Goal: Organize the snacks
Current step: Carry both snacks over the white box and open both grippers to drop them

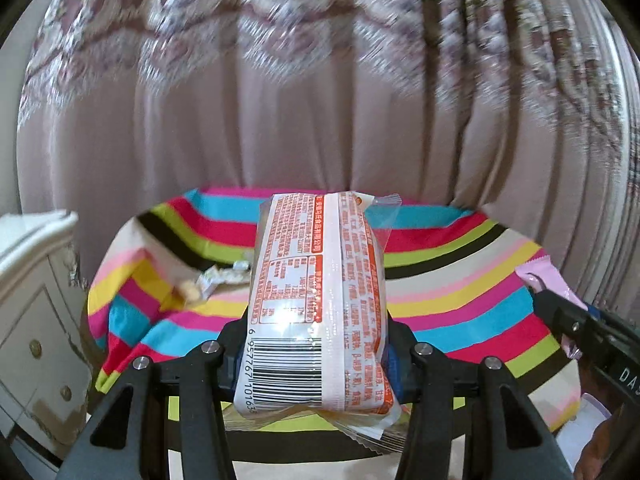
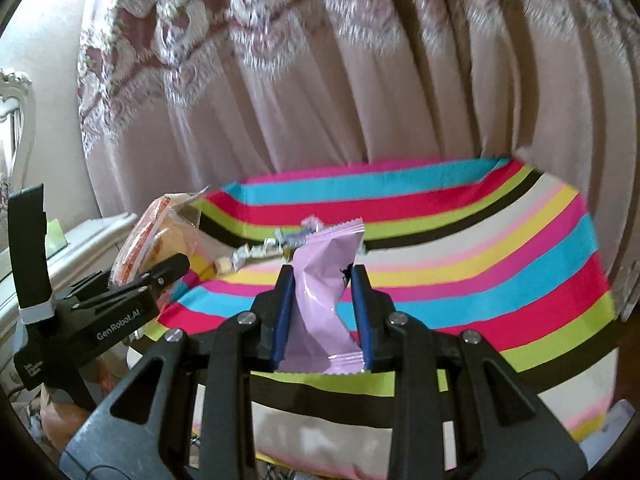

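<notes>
My left gripper (image 1: 316,332) is shut on a clear snack pack with orange print and a barcode (image 1: 316,280), held lengthwise over the striped fabric bin (image 1: 460,280). In the right wrist view that pack (image 2: 152,232) and the left gripper (image 2: 168,272) sit at the bin's left rim. My right gripper (image 2: 323,280) is shut on a crumpled pink foil packet (image 2: 320,300), its blue pads (image 2: 282,320) pressing both sides, above the bin (image 2: 480,240). The pink packet (image 1: 536,274) also shows at the right of the left wrist view. Small silvery wrapped candies (image 2: 260,254) lie inside the bin.
A pleated beige curtain (image 1: 280,120) with a lace pattern hangs close behind the bin. A white cabinet with round brass knobs (image 1: 36,320) stands to the bin's left, and its top (image 2: 92,236) shows in the right wrist view. The bin's soft walls sag inward.
</notes>
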`<state>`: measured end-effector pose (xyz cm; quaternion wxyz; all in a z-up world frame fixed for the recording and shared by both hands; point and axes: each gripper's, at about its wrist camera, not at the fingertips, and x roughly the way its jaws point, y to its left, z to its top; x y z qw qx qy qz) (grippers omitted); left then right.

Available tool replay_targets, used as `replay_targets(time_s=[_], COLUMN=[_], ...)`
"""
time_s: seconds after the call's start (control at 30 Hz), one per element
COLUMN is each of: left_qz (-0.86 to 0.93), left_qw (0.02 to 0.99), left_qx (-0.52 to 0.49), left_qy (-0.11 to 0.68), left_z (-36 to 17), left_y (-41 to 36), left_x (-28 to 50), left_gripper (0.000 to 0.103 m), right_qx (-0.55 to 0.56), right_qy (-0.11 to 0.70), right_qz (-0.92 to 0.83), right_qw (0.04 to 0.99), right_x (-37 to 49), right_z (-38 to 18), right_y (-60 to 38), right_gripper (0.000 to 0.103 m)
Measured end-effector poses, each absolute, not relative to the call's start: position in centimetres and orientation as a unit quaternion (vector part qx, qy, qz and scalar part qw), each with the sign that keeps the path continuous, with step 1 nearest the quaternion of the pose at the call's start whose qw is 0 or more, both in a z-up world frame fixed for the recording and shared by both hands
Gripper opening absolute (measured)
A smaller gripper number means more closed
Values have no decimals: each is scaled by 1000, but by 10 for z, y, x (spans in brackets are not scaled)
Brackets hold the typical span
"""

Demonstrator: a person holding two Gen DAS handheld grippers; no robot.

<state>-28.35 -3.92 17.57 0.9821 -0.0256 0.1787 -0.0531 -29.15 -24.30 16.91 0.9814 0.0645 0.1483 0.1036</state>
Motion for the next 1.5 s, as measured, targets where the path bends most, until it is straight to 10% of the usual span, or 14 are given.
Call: replay_targets(time_s=[0.77, 1.5], left_qz=[-120, -331], left_qw=[984, 911], left_qx=[46, 176], left_qy=[121, 171], left_z=[209, 184], left_y=[-105, -262], left_x=[-352, -400], left_gripper=[52, 52], right_qx=[45, 72], right_qy=[45, 111], right_qz=[57, -94], right_qw=[996, 987], right_x=[-388, -463], right_z=[198, 139], right_y=[-287, -412], right_gripper=[32, 33])
